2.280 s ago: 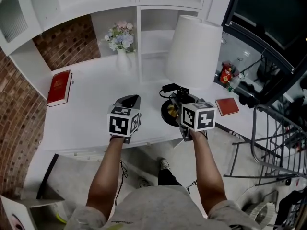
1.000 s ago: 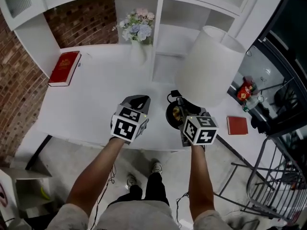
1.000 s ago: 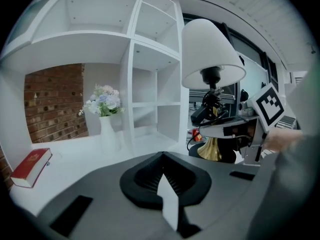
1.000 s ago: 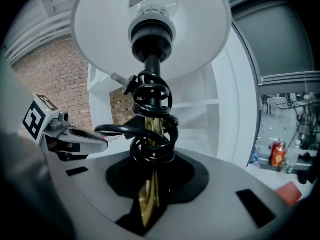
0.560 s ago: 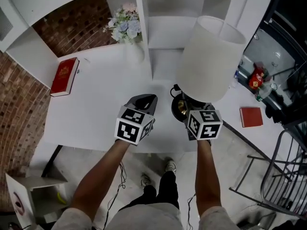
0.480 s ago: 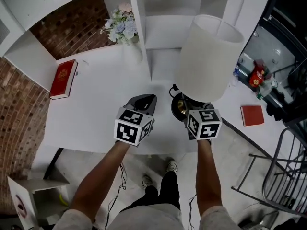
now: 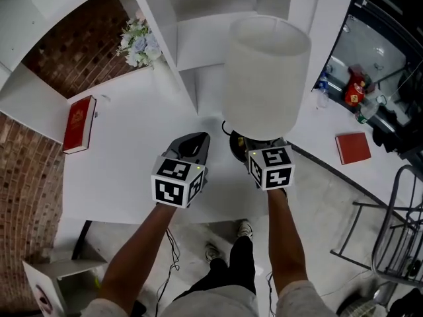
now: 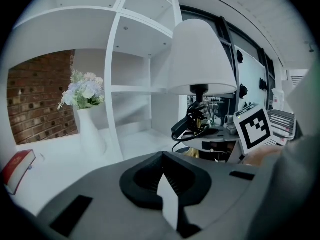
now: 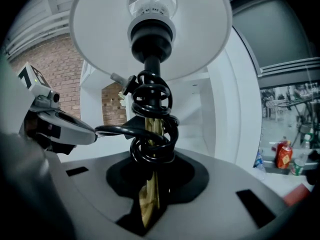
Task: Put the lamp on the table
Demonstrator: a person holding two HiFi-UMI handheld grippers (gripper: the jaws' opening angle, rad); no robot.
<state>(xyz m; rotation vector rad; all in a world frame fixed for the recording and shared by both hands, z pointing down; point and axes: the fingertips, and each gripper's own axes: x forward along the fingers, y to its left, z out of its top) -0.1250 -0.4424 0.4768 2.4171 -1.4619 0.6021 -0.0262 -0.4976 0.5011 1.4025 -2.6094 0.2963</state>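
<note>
The lamp has a white shade (image 7: 264, 78), a brass stem (image 9: 149, 199) and a black cord (image 9: 150, 129) coiled round the stem. My right gripper (image 9: 150, 184) is shut on the stem just below the coil and holds the lamp upright. The dark round base (image 7: 239, 144) is over the near right part of the white table (image 7: 125, 157); I cannot tell whether it touches. My left gripper (image 7: 193, 142) hovers left of the base, shut, with nothing between its fingers. In the left gripper view the lamp (image 8: 200, 59) stands to the right, ahead of the jaws.
A white shelf unit (image 7: 198, 18) rises behind the lamp. A vase of flowers (image 7: 135, 41) stands at the back left and a red book (image 7: 77, 124) at the far left. Another red book (image 7: 352, 147), bottles (image 7: 357, 88) and a metal frame (image 7: 396, 236) are to the right.
My right gripper has carried the lamp a little lower and farther over the table. The left gripper has moved along beside it, still shut.
</note>
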